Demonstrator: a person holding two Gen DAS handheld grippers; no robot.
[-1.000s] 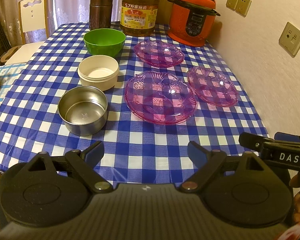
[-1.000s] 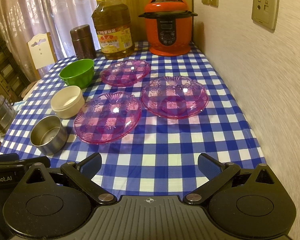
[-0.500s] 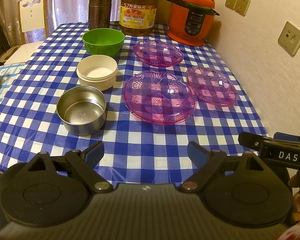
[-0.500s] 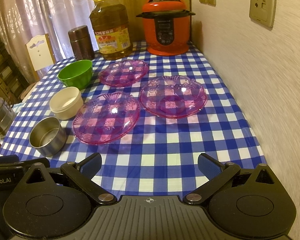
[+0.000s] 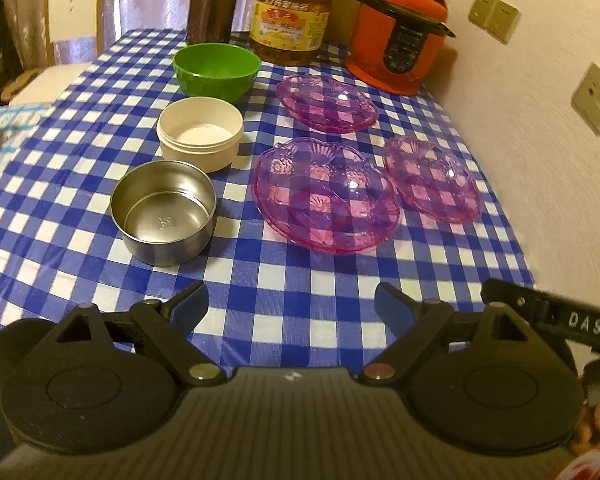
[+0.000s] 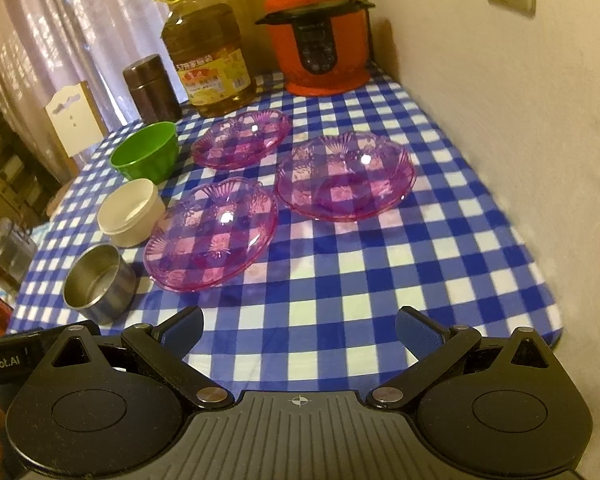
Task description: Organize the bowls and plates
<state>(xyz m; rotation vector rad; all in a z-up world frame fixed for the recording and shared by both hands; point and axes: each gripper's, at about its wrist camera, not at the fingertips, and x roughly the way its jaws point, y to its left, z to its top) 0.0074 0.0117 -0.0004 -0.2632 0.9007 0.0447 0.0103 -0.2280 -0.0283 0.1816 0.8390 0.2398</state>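
- Two hand-held grippers are held low at the near edge of the counter (image 5: 308,280): the left hand-held gripper (image 5: 291,304) and the right hand-held gripper (image 6: 299,326), each with its jaws spread wide and nothing between them.
- Nothing is grasped yet, so the step in hand is judged to be the first reach, most likely toward the nearest dish on each side.
- The steel bowl (image 5: 163,218) is best approached by the left hand-held gripper with one finger inside the rim and one outside, since its straight wall offers a firm pinch.
- The nearest pink plate (image 6: 212,236) is best taken by the right hand-held gripper at its scalloped edge; the plastic looks thin and slick, so a shallow, level pinch is advised to avoid a slip.
- Stacking is likely wanted: bowls nested by size, plates laid one on another.
- Three bowls stand in a line on the left: the steel bowl nearest, a cream bowl (image 5: 200,138) just beyond it, and a green bowl (image 5: 216,66) farthest.
- Three clear pink plates lie to the right, apart from each other: the nearest, a second by the wall (image 6: 346,178), and a third (image 6: 242,138) farther back.
- All six are empty and upright.
- An oil jug (image 6: 208,64), a brown canister (image 6: 152,88) and a red cooker (image 6: 320,40) stand at the far end, well apart from the dishes.
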